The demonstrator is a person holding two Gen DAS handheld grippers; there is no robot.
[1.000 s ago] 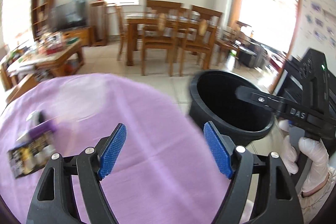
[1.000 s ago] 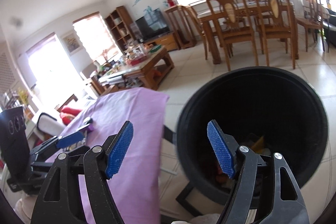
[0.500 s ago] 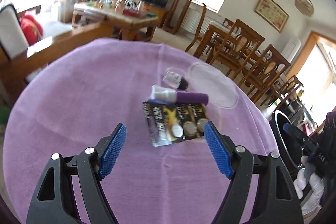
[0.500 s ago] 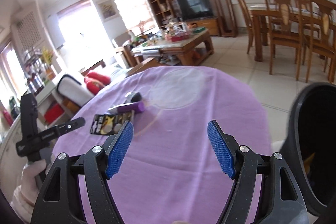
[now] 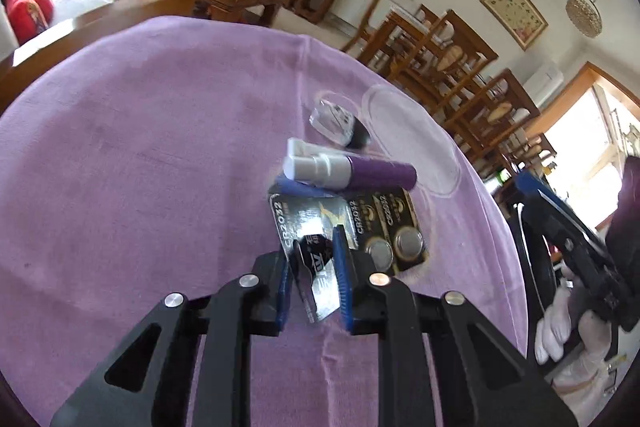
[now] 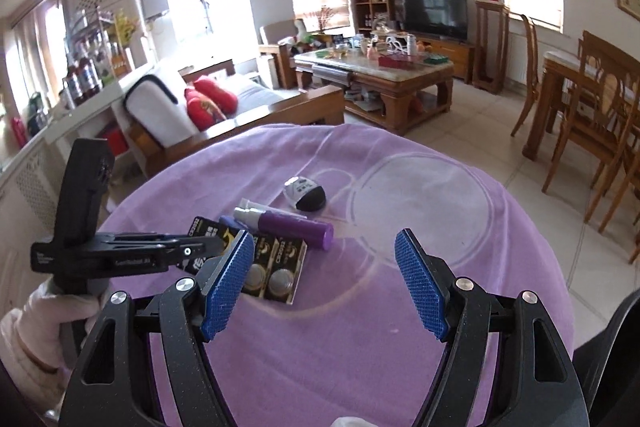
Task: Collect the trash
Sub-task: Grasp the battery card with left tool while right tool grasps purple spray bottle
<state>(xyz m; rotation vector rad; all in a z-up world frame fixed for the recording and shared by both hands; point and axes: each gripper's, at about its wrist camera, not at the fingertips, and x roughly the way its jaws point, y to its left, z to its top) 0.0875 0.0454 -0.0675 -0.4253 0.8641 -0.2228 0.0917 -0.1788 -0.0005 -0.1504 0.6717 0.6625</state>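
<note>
On the purple tablecloth (image 5: 140,155) lies a small pile of trash. My left gripper (image 5: 312,267) is shut on the near edge of a black and silver battery card (image 5: 308,227). A purple spray tube with a white cap (image 5: 348,171) lies across the card's far end. A small clear and black piece (image 5: 338,125) lies beyond it. My right gripper (image 6: 324,279) is open and empty, above the cloth to the right of the card (image 6: 276,267), the tube (image 6: 292,225) and the small piece (image 6: 306,193). The left gripper (image 6: 200,247) shows from the side there.
The black bin's rim (image 6: 612,347) is at the right edge of the right wrist view. Wooden chairs and a dining table (image 6: 588,99) stand to the right. A cluttered coffee table (image 6: 376,67) and a sofa (image 6: 224,107) stand beyond the cloth.
Both grippers swung from the black bin to the purple table. My left gripper moved in and closed on the battery card. My right gripper stayed open.
</note>
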